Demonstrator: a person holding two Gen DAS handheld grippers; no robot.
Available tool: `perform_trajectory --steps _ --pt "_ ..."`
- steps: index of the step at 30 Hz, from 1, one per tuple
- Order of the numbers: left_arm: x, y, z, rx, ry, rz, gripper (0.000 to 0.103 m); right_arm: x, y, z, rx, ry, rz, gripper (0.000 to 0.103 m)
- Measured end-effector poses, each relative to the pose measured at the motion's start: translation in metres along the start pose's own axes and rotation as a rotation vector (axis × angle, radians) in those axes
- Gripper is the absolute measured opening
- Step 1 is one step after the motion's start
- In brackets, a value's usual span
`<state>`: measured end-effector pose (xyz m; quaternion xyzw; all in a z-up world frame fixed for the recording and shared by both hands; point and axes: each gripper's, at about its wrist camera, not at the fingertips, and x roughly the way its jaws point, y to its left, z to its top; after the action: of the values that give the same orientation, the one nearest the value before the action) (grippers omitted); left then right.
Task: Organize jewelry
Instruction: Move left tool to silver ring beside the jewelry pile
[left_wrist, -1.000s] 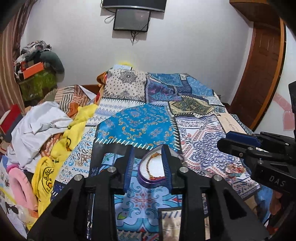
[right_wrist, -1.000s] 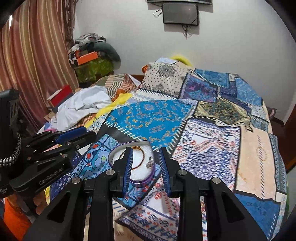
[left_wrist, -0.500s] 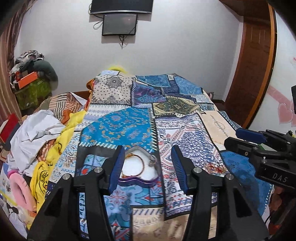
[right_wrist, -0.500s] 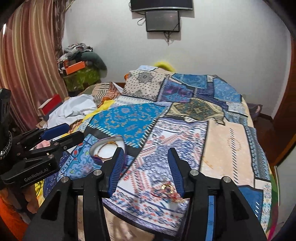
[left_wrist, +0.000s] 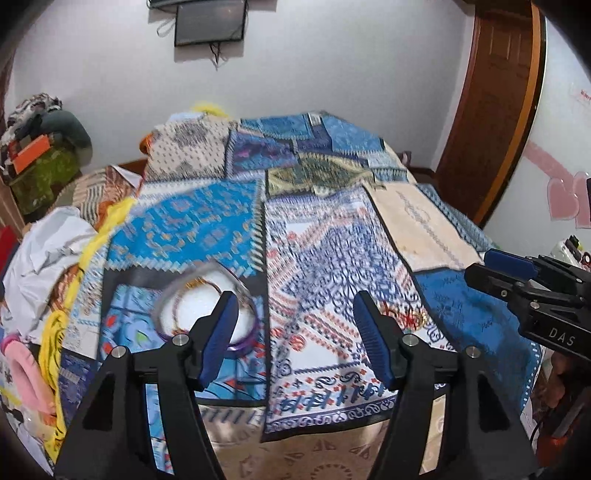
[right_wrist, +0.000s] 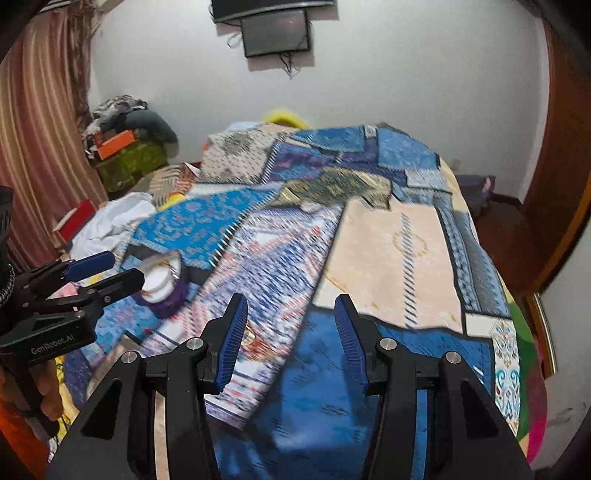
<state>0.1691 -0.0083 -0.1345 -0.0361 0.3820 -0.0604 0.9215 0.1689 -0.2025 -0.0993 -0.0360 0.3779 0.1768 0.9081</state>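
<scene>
The round purple-rimmed dish with a white lining (left_wrist: 207, 308) sits on the patchwork bedspread (left_wrist: 332, 258) at about nine o'clock from the left gripper (left_wrist: 291, 339), holding gold bangles (left_wrist: 197, 291). A small tangle of gold jewellery (left_wrist: 406, 317) lies loose on the bedspread at about two o'clock from that gripper, apart from the dish. In the right wrist view the same tangle (right_wrist: 255, 338) lies just beside the left finger of the right gripper (right_wrist: 288, 339).

The left gripper's jaws are opening with nothing between them; the right gripper's jaws stand apart, also empty.

The step in hand appears to be picking up the loose piece for the dish. It would go best with one gripper coming down over the tangle, jaws straddling its densest part, pinching close to the fabric without catching the cloth. A thin chain may slip or trail, so a firm, centred bite matters.

A heap of white and yellow clothes (left_wrist: 55, 258) lies at the bed's edge at about nine o'clock, well clear of the tangle. The two grippers are near each other and could crowd the reach. Both views are motion-blurred, so the jewellery's exact form cannot be told.
</scene>
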Motion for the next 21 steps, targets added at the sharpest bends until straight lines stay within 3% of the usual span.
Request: perform_trajectory --steps 7,21 --pt "0.035 -0.012 -0.017 0.008 0.104 -0.045 0.064 0.018 -0.018 -0.018 0.022 0.074 -0.004 0.045" --pt "0.060 -0.028 -0.018 0.055 0.130 -0.085 0.063 0.028 -0.017 -0.030 -0.006 0.117 0.034 0.045"
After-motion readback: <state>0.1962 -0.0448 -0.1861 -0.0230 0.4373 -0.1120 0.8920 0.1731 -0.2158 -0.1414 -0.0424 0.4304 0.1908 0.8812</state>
